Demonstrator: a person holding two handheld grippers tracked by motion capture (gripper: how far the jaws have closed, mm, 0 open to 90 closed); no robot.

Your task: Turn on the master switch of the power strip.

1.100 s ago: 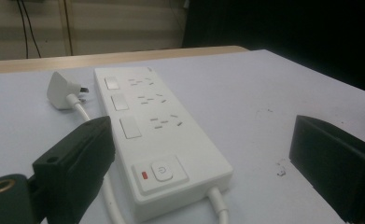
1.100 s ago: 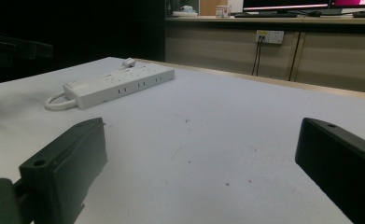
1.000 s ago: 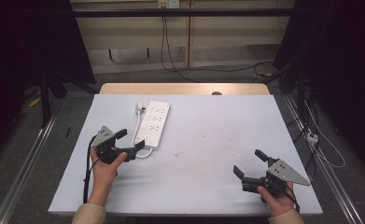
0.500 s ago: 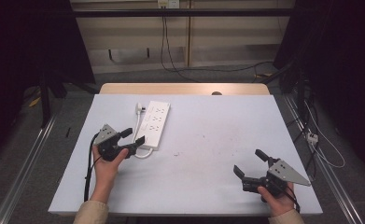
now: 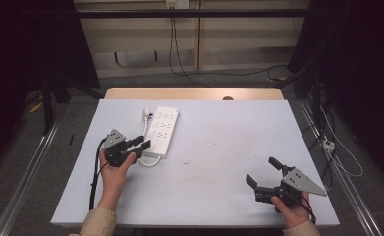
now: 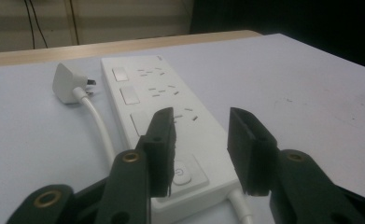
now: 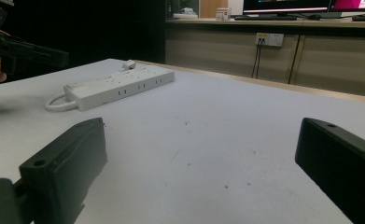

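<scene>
A white power strip (image 5: 162, 130) lies on the pale table (image 5: 219, 132), left of centre, with its white plug (image 5: 147, 115) beside the far end and its cable (image 5: 150, 162) looping at the near end. My left gripper (image 5: 144, 142) hovers at that near end. In the left gripper view the jaws (image 6: 201, 116) stand over the strip (image 6: 157, 93) near its round button; they have just been closing, a gap remains and nothing is between the pads. My right gripper (image 5: 261, 169) rests at the front right, wide open and empty (image 7: 201, 135); the strip (image 7: 119, 86) lies far off.
The table's far edge is a wooden strip (image 5: 194, 93). Cables (image 5: 179, 54) hang from a wall socket behind it. Metal rails (image 5: 27, 172) run along the floor on both sides. Small dark specks (image 5: 238, 147) mark the tabletop's middle.
The left gripper's jaws have drawn much closer together at the near end of the power strip. The right gripper has kept still.
</scene>
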